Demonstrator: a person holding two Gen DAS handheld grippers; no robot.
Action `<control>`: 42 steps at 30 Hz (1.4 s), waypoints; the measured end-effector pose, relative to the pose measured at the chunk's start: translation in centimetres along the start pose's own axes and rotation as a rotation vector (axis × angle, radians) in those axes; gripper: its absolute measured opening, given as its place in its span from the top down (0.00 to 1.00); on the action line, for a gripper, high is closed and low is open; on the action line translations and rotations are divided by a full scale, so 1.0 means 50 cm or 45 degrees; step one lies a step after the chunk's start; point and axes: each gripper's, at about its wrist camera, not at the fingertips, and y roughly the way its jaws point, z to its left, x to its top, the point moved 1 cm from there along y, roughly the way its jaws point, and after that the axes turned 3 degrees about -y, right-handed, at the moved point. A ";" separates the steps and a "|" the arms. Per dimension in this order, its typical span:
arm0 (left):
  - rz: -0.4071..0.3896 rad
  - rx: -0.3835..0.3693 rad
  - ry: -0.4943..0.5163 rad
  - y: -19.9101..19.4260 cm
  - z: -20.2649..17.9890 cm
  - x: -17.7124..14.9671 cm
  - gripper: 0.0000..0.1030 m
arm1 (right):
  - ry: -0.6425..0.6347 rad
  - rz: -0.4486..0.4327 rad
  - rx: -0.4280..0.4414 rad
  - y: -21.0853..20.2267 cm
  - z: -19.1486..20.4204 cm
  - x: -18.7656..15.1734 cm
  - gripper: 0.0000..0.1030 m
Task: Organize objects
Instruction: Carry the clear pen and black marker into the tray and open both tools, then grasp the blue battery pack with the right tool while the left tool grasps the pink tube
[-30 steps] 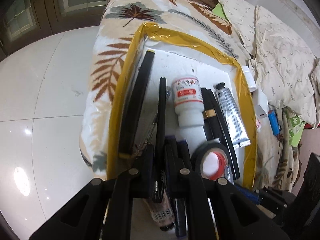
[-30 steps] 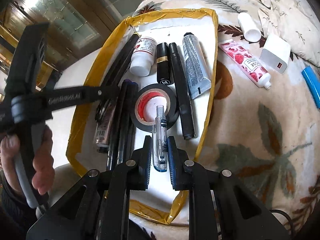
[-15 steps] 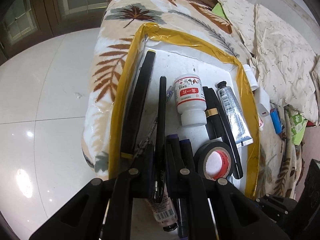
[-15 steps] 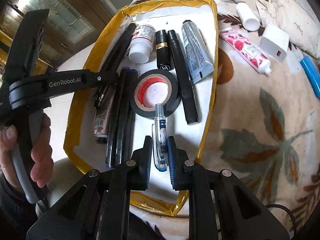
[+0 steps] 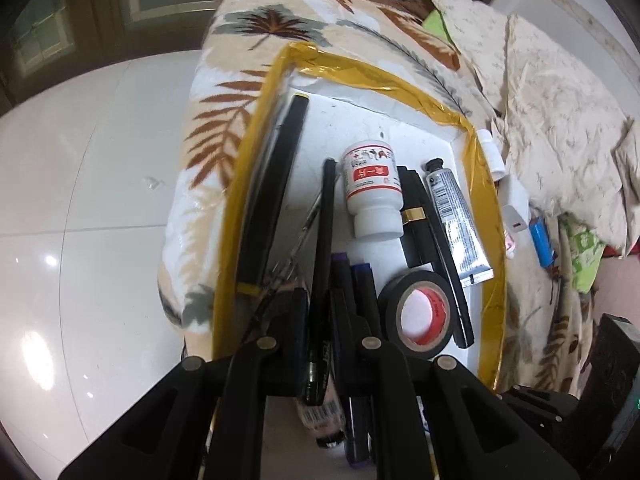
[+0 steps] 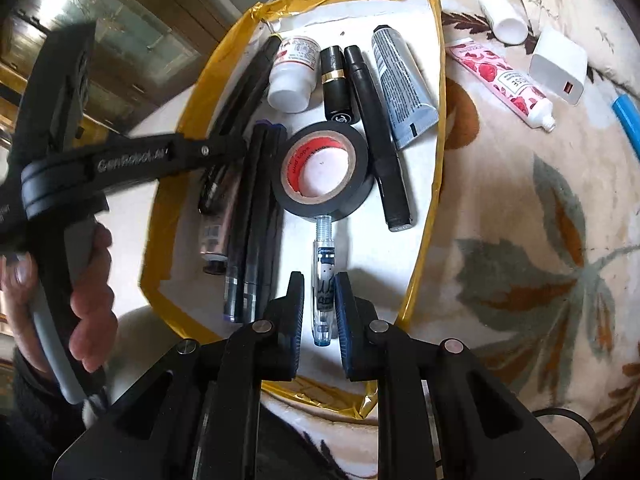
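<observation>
A white tray with a yellow taped rim [image 5: 484, 200] [image 6: 436, 80] lies on a leaf-patterned blanket and holds pens, tubes and a black tape roll [image 5: 390, 304] [image 6: 362, 184]. My left gripper [image 5: 319, 296] is over the tray's near left part. Its jaws are opening, and the pads still touch a long black pen [image 5: 326, 220] between them. My right gripper [image 6: 319, 280] is at the tray's near edge with its jaws opening. A clear pen [image 6: 325, 248] lies between them, tip against the tape roll, with a gap showing beside one pad.
The tray also holds a white bottle [image 6: 294, 72], a lipstick [image 6: 338, 80], a grey tube [image 6: 400, 84] and dark markers [image 6: 256, 220]. On the blanket to the right lie a rose-print tube [image 6: 504, 80], a white charger [image 6: 558, 64] and a small white bottle [image 6: 502, 12]. A hand [image 6: 88, 280] holds the left gripper.
The right gripper drew back toward the tray's near edge, so the clear pen's tip went from over the tape roll's hole to its rim. Its jaws parted slightly. The left gripper barely moved.
</observation>
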 end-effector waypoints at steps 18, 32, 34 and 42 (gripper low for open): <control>-0.108 -0.004 0.113 -0.068 -0.165 -0.062 0.44 | 0.103 -0.204 0.155 -0.154 -0.151 -0.026 0.66; 0.001 -0.128 0.261 0.024 -0.370 -0.030 0.44 | 0.139 -0.329 -0.211 -0.266 -0.391 0.081 0.52; 0.041 -0.103 0.268 0.055 -0.389 -0.015 0.44 | 0.117 -0.323 -0.228 -0.251 -0.397 0.096 0.52; 0.138 0.070 0.225 0.148 -0.429 0.043 0.44 | 0.246 -0.323 -0.246 -0.225 -0.455 0.136 0.52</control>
